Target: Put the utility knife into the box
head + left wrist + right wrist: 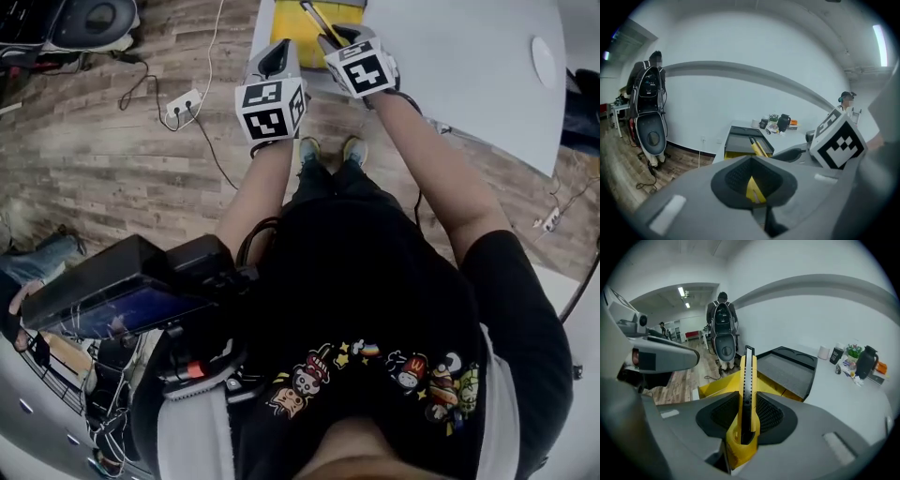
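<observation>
The yellow and black utility knife (pixel 748 390) stands upright between the pads of my right gripper (pixel 748 416), which is shut on its handle. In the head view the knife (pixel 317 19) points out from the right gripper (pixel 330 39) over the yellow box (pixel 286 23) at the table's near-left corner. The box (pixel 717 383) lies open, its black foam-lined lid (pixel 787 366) folded back. My left gripper (pixel 275 58) hovers beside the box, left of the right one. Its jaws (pixel 752 180) look shut and hold nothing. From there the box (pixel 740 140) and knife (pixel 758 148) show ahead.
The white table (pixel 450 66) carries a black kettle (pixel 866 363), a cup (pixel 824 352) and small items at its far end. A power strip (pixel 185 101) with cables lies on the wooden floor. A person with a backpack (pixel 723 317) stands beyond the box.
</observation>
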### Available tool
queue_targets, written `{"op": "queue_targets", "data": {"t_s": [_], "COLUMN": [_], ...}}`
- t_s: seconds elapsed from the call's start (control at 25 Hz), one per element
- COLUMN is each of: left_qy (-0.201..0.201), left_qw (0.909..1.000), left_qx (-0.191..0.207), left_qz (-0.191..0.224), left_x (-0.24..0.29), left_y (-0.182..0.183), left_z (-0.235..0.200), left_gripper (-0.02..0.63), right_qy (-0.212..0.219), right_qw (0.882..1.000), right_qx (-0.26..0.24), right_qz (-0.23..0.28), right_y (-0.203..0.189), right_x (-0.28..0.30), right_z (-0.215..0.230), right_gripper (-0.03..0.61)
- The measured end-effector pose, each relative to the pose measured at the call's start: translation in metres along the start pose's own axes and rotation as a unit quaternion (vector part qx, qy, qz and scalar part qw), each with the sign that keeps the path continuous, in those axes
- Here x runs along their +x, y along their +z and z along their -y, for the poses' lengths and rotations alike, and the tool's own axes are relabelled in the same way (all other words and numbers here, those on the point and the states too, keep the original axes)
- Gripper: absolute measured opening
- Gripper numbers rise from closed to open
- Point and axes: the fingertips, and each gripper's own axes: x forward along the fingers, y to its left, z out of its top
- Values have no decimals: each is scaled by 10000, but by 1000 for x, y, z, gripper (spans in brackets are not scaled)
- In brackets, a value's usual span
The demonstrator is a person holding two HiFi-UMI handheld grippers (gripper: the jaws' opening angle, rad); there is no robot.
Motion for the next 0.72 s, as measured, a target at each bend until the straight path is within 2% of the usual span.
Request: {"op": "queue_targets", "data": {"t_s": [0.2, 0.36, 0.52, 0.72], "left_qy": [75, 146, 173, 233], "left_qw": [9999, 9995, 9992, 9986], "left_qx": [-80, -196, -269, -371], "left_qz": [-93, -218, -256, -282], "left_x": [-2, 8, 0, 4], "left_y": [-6, -11, -21, -23], "left_z": [-8, -12, -16, -20], "left_gripper": [2, 2, 2, 2], "right_qy": [-62, 138, 109, 284], "right_qw": [9972, 9930, 9884, 9766], "right_qx": [-535, -650, -879, -1025], "right_qz": [-517, -974, -1236, -1867], "right_y": [-1, -11, -20, -37], "right_x": [20, 34, 38, 46], "right_z": [0, -2, -14, -21], "right_gripper": [141, 141, 141, 141]}}
